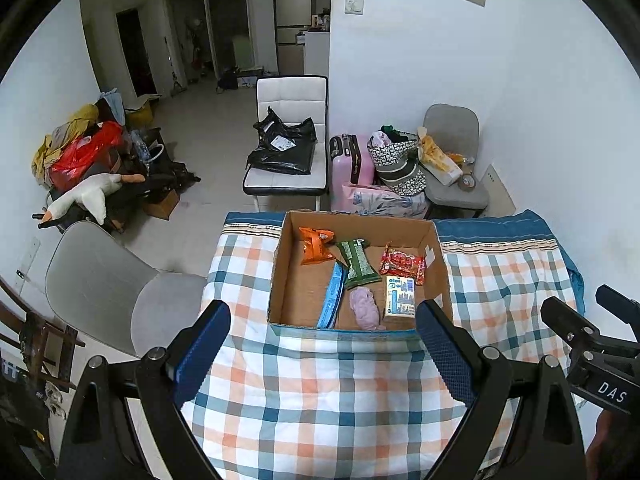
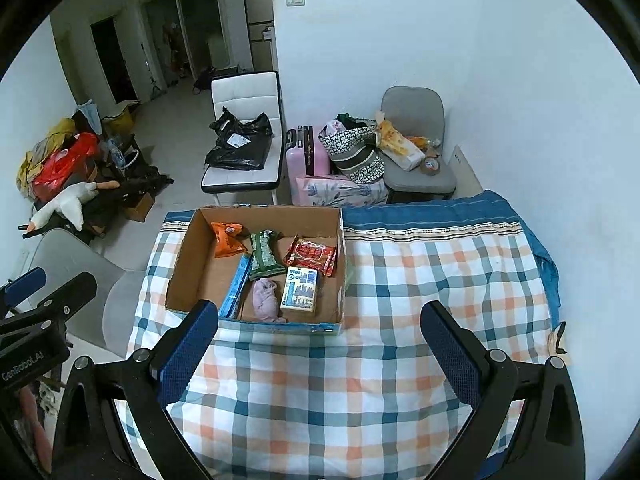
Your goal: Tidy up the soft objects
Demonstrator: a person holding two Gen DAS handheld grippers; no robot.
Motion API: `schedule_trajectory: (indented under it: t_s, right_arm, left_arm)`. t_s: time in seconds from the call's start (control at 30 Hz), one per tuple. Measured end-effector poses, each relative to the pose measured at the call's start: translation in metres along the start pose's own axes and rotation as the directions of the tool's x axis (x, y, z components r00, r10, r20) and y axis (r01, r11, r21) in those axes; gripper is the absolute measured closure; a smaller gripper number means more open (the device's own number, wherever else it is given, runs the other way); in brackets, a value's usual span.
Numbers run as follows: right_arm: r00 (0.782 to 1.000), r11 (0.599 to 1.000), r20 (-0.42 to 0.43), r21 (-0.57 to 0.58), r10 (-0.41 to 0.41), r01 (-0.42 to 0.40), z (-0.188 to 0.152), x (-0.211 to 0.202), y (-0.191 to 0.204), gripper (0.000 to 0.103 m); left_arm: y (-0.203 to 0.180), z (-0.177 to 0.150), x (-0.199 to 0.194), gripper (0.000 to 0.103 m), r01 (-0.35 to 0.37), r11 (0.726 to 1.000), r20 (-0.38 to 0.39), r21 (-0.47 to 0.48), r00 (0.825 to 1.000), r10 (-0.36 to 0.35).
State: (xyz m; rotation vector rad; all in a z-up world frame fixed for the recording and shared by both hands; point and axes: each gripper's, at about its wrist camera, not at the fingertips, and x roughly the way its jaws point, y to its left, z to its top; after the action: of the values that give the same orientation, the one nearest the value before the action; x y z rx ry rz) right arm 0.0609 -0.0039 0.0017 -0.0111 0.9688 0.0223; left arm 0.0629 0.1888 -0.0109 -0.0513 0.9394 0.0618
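Note:
An open cardboard box (image 1: 280,276) (image 2: 188,256) sits on the checked quilt (image 1: 320,400) (image 2: 400,320). Inside lie an orange snack packet (image 1: 316,245) (image 2: 227,239), a green packet (image 1: 358,263) (image 2: 263,254), a red packet (image 1: 403,263) (image 2: 312,255), a blue strip packet (image 1: 332,300) (image 2: 236,288), a lilac soft cloth (image 1: 365,308) (image 2: 265,298) and a white tissue pack (image 1: 400,296) (image 2: 300,290). My left gripper (image 1: 324,340) is open and empty, just short of the box's near wall. My right gripper (image 2: 320,340) is open and empty, over the quilt to the right of the box.
A grey chair (image 1: 116,292) stands left of the bed. Beyond the bed stand a white chair with black bags (image 1: 286,148), a pink suitcase (image 1: 352,160), a patterned bag (image 1: 400,164) and a grey chair (image 1: 452,168). A pile with a plush goose (image 1: 86,196) lies far left.

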Motion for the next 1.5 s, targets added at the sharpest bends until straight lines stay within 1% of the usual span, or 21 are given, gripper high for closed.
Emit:
schedule_trajectory:
  t_s: [0.5, 1.5]
  right_arm:
    - [1.0, 1.0, 0.002, -0.005, 0.001, -0.001, 0.001, -0.004, 0.002, 0.0]
    - [1.0, 1.0, 0.011, -0.006, -0.008, 0.008, 0.004, -0.007, 0.003, 0.0]
  left_arm:
    - [-0.006, -0.001, -0.012, 0.008, 0.004, 1.0, -0.001, 0.0, 1.0, -0.004]
    - [-0.006, -0.004, -0.014, 0.008, 0.004, 1.0, 0.002, 0.002, 1.0, -0.004]
